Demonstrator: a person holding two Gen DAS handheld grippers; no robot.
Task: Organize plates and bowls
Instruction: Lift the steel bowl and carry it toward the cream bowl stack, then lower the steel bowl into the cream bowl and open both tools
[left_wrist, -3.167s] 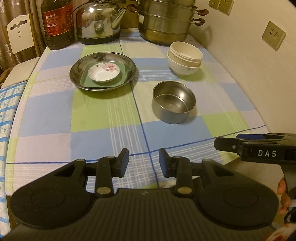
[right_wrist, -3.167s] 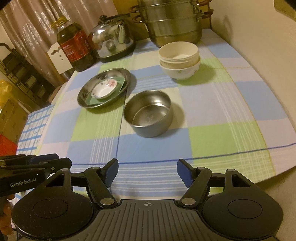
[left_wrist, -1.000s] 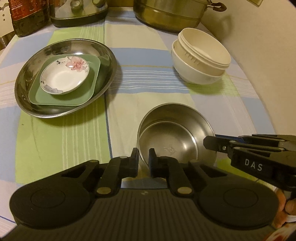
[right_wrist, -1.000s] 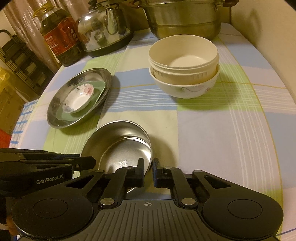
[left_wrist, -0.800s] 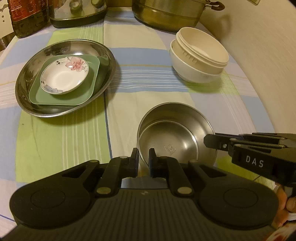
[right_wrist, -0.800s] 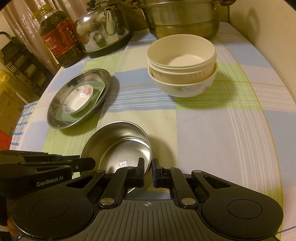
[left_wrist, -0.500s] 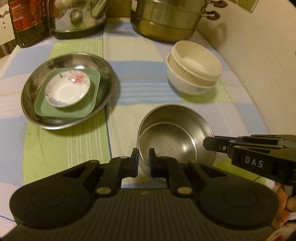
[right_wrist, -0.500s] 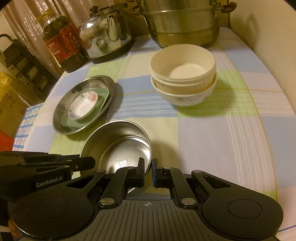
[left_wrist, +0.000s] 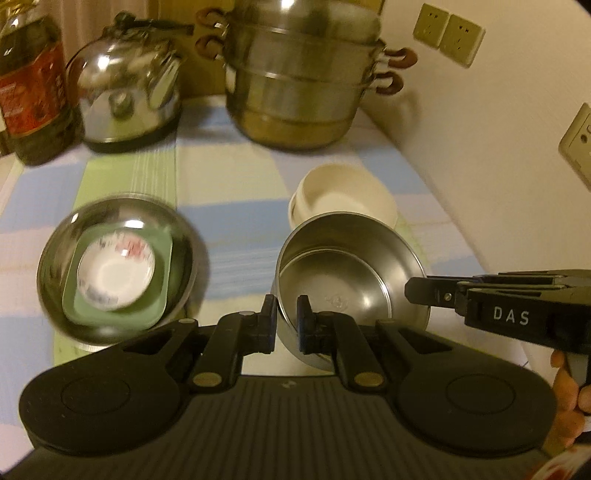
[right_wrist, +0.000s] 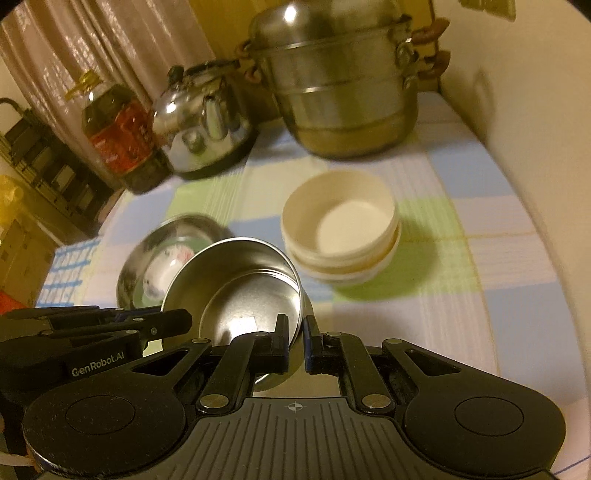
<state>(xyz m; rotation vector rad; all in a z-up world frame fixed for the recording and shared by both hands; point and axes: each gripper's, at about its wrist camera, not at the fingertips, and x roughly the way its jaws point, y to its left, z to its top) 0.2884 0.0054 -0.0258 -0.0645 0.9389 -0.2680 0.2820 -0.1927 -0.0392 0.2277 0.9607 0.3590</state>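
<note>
Both grippers are pinching the steel bowl (left_wrist: 351, 284) rim: left gripper (left_wrist: 287, 325) on its near-left edge, right gripper (right_wrist: 295, 341) on its near-right edge. Bowl is sitting lifted and tilted, just in front of the stacked cream bowls (right_wrist: 340, 229), w/ the steel plate stack (left_wrist: 114, 262) to its left.

"DAS" on the right claw (left_wrist: 417, 291); "GenRobot.AI" on the left claw (right_wrist: 177, 321).

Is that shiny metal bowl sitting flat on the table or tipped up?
Tipped. The steel bowl has its mouth tilted toward the cameras, with the left gripper and right gripper each pinching its rim.
</note>
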